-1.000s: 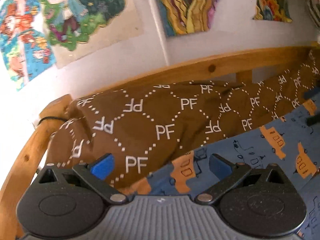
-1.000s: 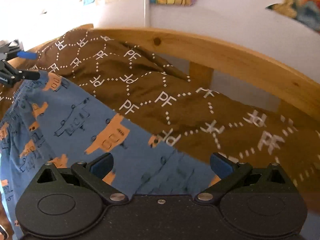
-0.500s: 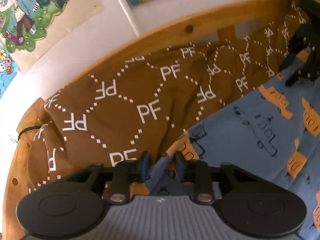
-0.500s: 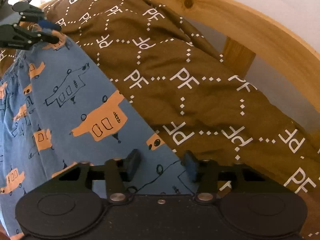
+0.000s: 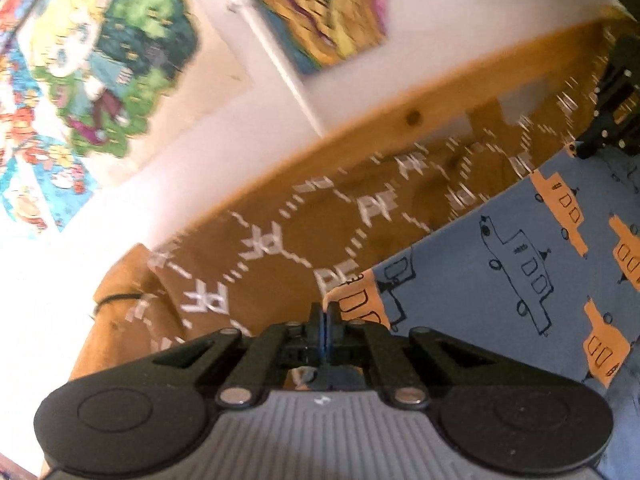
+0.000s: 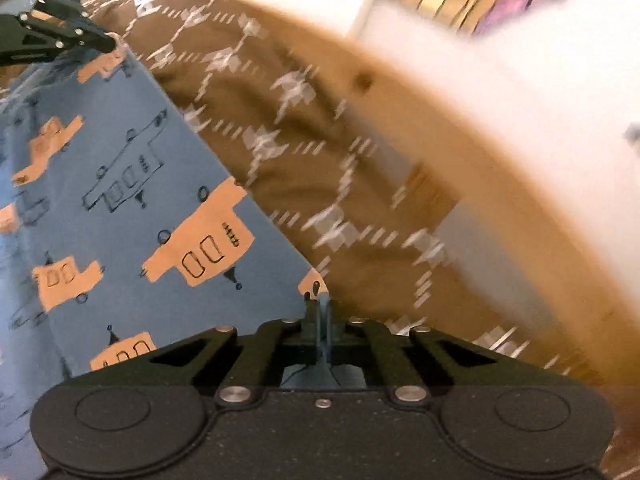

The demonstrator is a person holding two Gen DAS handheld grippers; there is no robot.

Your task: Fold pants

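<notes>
Both pairs of fingers, wide apart a second ago, have closed onto the blue pants (image 5: 520,264). At the left, the left gripper (image 5: 325,316) pinches one corner of the fabric edge, an orange print sitting right at its tips. The pants stretch flat across the brown patterned blanket (image 5: 280,248) toward the right gripper (image 6: 321,312), which clamps the opposite corner, beside the wooden bed rail (image 6: 460,120)

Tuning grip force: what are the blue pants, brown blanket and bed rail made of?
Blue pants: likely thin matte cotton knit; printed vehicles, hangs smooth. Brown blanket: soft matte woven or fleece, can't tell which; rumples in broad folds. Bed rail: pale pine, light sheen; a knot shows.
</notes>
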